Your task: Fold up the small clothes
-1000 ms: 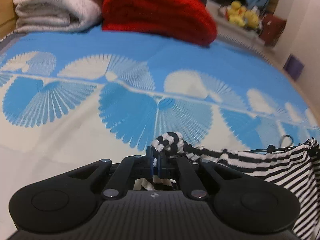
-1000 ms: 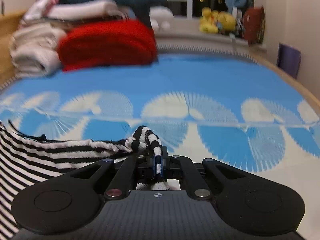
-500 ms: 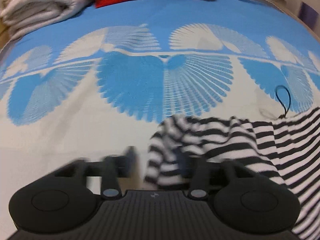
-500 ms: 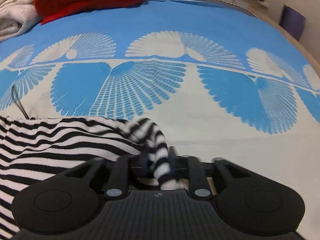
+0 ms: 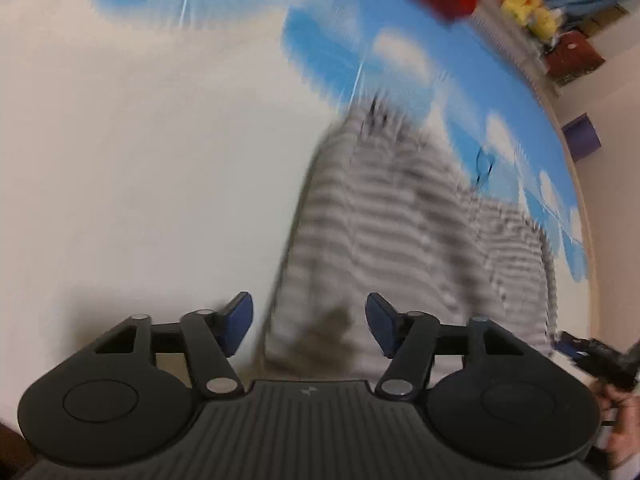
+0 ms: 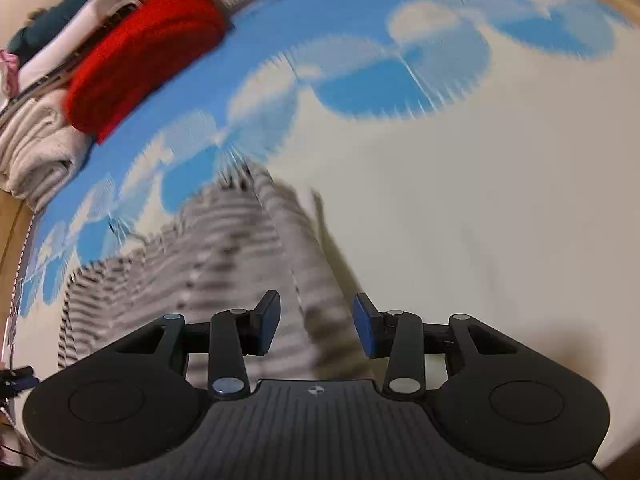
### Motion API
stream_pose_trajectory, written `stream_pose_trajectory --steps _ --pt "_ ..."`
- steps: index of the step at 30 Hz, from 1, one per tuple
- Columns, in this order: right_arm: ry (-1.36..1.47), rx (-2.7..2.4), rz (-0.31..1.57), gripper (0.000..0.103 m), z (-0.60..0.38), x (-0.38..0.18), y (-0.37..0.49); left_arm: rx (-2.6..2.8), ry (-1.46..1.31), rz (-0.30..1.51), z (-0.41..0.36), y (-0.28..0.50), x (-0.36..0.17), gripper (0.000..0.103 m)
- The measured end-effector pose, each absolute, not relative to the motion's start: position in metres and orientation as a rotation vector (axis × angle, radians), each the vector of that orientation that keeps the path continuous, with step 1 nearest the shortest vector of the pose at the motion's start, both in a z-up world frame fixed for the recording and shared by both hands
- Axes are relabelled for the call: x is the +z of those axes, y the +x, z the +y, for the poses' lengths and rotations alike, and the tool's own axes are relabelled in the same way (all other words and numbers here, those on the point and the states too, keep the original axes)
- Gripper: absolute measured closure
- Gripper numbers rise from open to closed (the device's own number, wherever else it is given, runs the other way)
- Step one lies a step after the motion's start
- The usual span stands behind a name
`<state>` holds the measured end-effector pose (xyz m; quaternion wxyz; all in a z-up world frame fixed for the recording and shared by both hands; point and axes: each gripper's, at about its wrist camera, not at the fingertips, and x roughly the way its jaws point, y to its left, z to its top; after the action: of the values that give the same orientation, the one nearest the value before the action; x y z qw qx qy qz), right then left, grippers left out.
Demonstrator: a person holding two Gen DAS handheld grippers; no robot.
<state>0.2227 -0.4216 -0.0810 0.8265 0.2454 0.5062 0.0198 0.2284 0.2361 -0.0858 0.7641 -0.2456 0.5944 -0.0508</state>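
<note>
Both views are smeared by motion blur, so fine detail is lost. The black-and-white striped knit garment (image 5: 400, 240) lies flat on the bed's cream and blue fan-patterned cover (image 5: 140, 160), spread as a long shape that runs away from both cameras toward the blue band of the pattern. In the left wrist view the left tongs (image 5: 309, 323) hang over the near end of the garment with their blue pads (image 5: 240, 320) standing apart; the jaws are closing, the striped cloth shows in the gap beneath them, and neither pad presses on it. In the right wrist view the right tongs (image 6: 316, 325) sit over the garment's near edge (image 6: 248, 248), the jaws are opening, the blue pads (image 6: 366, 330) are apart, and the cloth lies below the gap without being pinched. A thin dark cord loop (image 5: 484, 162) lies on the cover just beside the garment's far side. At the head of the bed a folded red knit blanket (image 6: 140, 60) rests beside a stack of folded cream towels (image 6: 36, 152). Yellow plush toys (image 5: 528, 4) sit on a ledge beyond the bed, and the other tool and a hand (image 5: 616, 412) show at the lower right edge of the left view
</note>
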Motion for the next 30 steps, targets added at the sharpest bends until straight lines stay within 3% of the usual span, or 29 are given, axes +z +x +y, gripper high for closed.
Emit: stream_pose_trajectory --steps 1,6,8,9,10,11,12,13,16,18,22,25,26,28,30 --pt "0.522 0.033 1.098 0.061 -0.421 -0.085 0.22 -0.108 -0.539 1.319 0.236 0.229 -0.092 0.051" --pt "0.407 0.066 1.141 0.061 -0.405 -0.095 0.21 -0.129 -0.46 1.345 0.231 0.235 -0.104 0.051" --pt "0.401 0.064 1.178 0.061 -0.405 -0.103 0.21 -0.126 -0.438 1.357 0.23 0.237 -0.107 0.064" --pt "0.4 0.063 1.183 0.061 -0.406 -0.104 0.211 -0.133 -0.438 1.354 0.231 0.237 -0.107 0.088" --pt "0.402 0.063 1.182 0.061 -0.407 -0.105 0.21 -0.138 -0.443 1.343 0.232 0.236 -0.106 0.101" --pt "0.406 0.069 1.178 0.062 -0.407 -0.104 0.21 -0.148 -0.445 1.314 0.233 0.235 -0.102 0.101" --pt "0.41 0.083 1.168 0.073 -0.407 -0.103 0.208 -0.171 -0.446 1.256 0.235 0.233 -0.092 0.102" --pt "0.41 0.103 1.15 0.094 -0.407 -0.099 0.206 -0.194 -0.457 1.189 0.238 0.23 -0.081 0.102" --pt "0.476 0.121 0.988 0.095 -0.422 -0.073 0.195 -0.167 -0.529 1.071 0.257 0.215 -0.062 0.102" --pt "0.556 0.112 0.916 0.095 -0.439 -0.064 0.188 -0.078 -0.476 1.114 0.263 0.211 -0.066 0.103" --pt "0.422 0.041 1.11 0.095 -0.43 -0.091 0.194 -0.05 -0.301 1.307 0.243 0.217 -0.097 0.102" --pt "0.321 0.017 1.183 0.094 -0.417 -0.105 0.2 -0.023 -0.245 1.328 0.234 0.219 -0.099 0.102" --pt "0.309 0.011 1.175 0.092 -0.414 -0.103 0.201 -0.005 -0.241 1.287 0.234 0.22 -0.092 0.1" --pt "0.275 -0.014 1.127 0.089 -0.41 -0.094 0.202 -0.04 -0.299 1.196 0.236 0.223 -0.077 0.083" --pt "0.247 -0.042 1.036 0.079 -0.405 -0.079 0.2 -0.111 -0.343 1.122 0.233 0.225 -0.065 0.082"
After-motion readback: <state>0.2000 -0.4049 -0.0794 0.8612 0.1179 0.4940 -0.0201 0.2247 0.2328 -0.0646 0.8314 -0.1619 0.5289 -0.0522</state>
